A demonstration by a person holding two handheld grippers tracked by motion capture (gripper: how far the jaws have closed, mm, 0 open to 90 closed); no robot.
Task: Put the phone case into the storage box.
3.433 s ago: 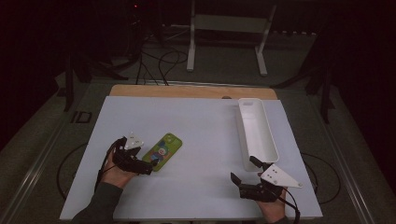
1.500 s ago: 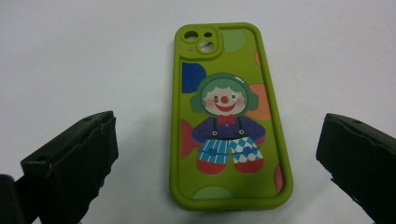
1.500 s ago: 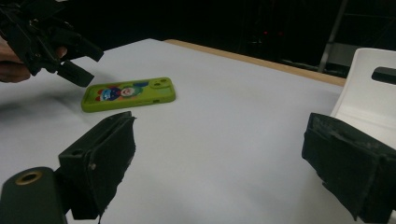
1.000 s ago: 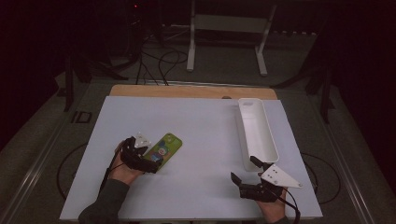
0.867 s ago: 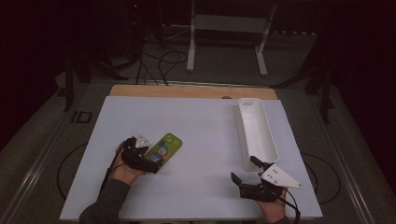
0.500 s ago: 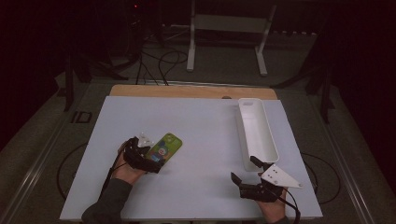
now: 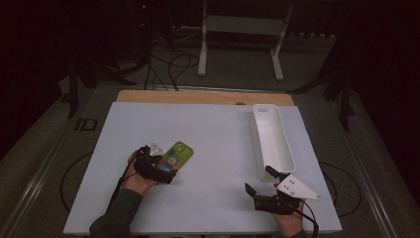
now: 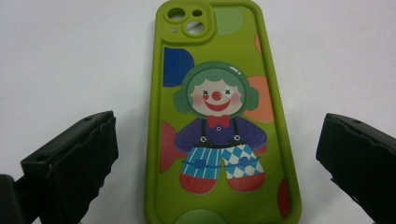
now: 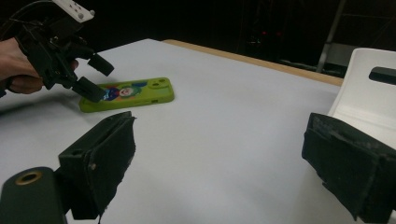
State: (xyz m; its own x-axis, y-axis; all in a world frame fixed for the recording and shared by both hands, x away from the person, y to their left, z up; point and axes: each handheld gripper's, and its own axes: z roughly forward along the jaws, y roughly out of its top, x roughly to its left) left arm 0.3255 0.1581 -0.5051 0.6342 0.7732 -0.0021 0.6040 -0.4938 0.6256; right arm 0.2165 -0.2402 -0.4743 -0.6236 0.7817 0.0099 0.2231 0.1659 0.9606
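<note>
While its jaws stand spread, one each side of the green clown phone case [image 8: 219, 116] lying flat on the white bench [image 7: 218, 134], the left tool [image 7: 166, 166] grips nothing; the right tool [image 7: 260, 191], also released, rests near the white tray [image 7: 273, 141]

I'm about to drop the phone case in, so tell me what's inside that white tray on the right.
The white tray looks empty in the high view: bare floor, one slot in its far end wall. The right gripper covers its near end.

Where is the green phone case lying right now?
In the high view, the green phone case lies flat on the table's left half, between the left gripper's open jaws.
</note>
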